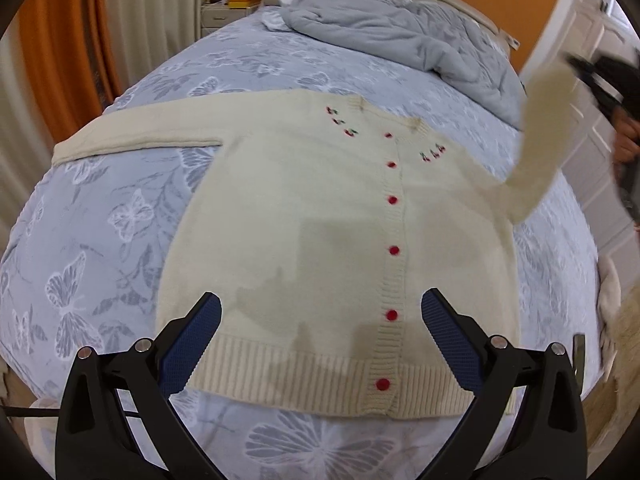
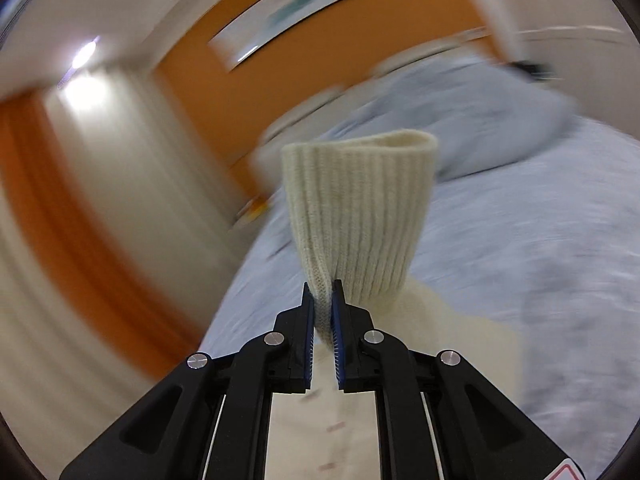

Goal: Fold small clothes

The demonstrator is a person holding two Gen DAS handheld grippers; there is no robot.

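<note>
Currently right gripper (image 2: 321, 294) is clamping the ribbed cuff (image 2: 356, 216) of the cream cardigan (image 1: 320, 216), lifting that sleeve at frame right; left gripper (image 1: 322, 312) is hovering apart over the hem. Risk: thin pinch slipping, sleeve dropping crooked.

- Cardigan (image 1: 304, 208) — one, cream knit.
- Red buttons (image 1: 393, 199) on its placket — six counted.
- Cherry motifs (image 1: 341, 122) — two clusters, one either side of the neck.
- Sleeves — two; one cuff (image 2: 356, 216) raised.
- Grippers — two: left (image 1: 320, 304), right (image 2: 322, 300).
- Duvet (image 1: 400, 36), grey — one.
</note>
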